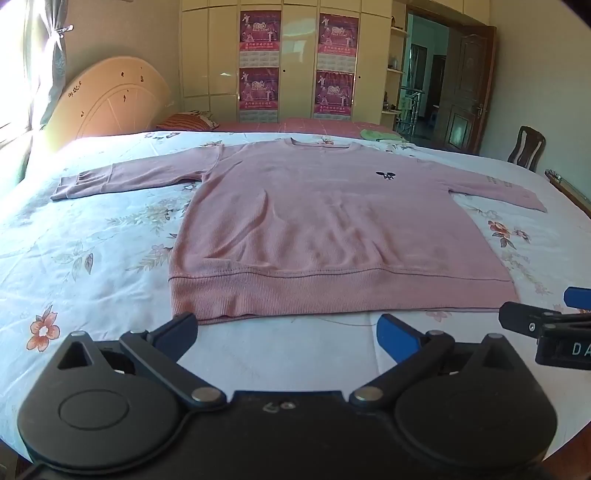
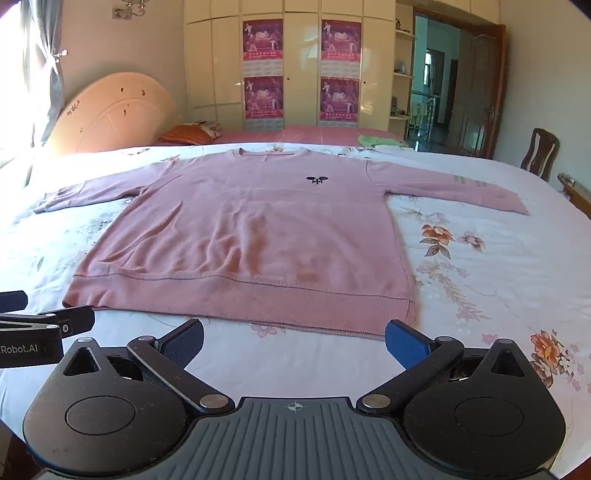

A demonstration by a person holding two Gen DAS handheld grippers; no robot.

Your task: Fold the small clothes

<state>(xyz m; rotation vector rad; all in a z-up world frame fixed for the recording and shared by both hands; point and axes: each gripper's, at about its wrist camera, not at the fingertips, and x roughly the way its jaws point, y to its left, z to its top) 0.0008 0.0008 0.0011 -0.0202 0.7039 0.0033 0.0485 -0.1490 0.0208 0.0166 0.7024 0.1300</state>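
A pink sweatshirt (image 1: 332, 236) is lying flat, front side up, on a bed covered by a floral bedsheet (image 1: 92, 258). Both sleeves are stretching outward, one to the left and one to the right. The ribbed hem (image 2: 240, 299) is facing the near edge, and the neckline is pointing toward the far side. A small dark emblem (image 2: 317, 180) is showing on the chest.

The left gripper (image 1: 288, 341) is hovering near the hem, just short of its left half, with jaws standing wide apart and nothing between them. The right gripper (image 2: 294, 345) is hovering near the right half of the hem, jaws likewise released and gripping nothing. Neither set of blue pads (image 2: 406, 347) is touching the fabric. The two tools are sitting side by side, each appearing at the edge of the other's view.

On the far side, a red-striped pillow (image 2: 188, 133) is resting at the left by a curved headboard (image 1: 110, 107). A green cloth (image 2: 376, 140) is lying at the far right on a pink coverlet. A wardrobe carrying four posters (image 1: 258, 31) is standing against the far wall. A wooden door is standing open at the right, and a chair (image 2: 541, 153) is sitting just beside the bed
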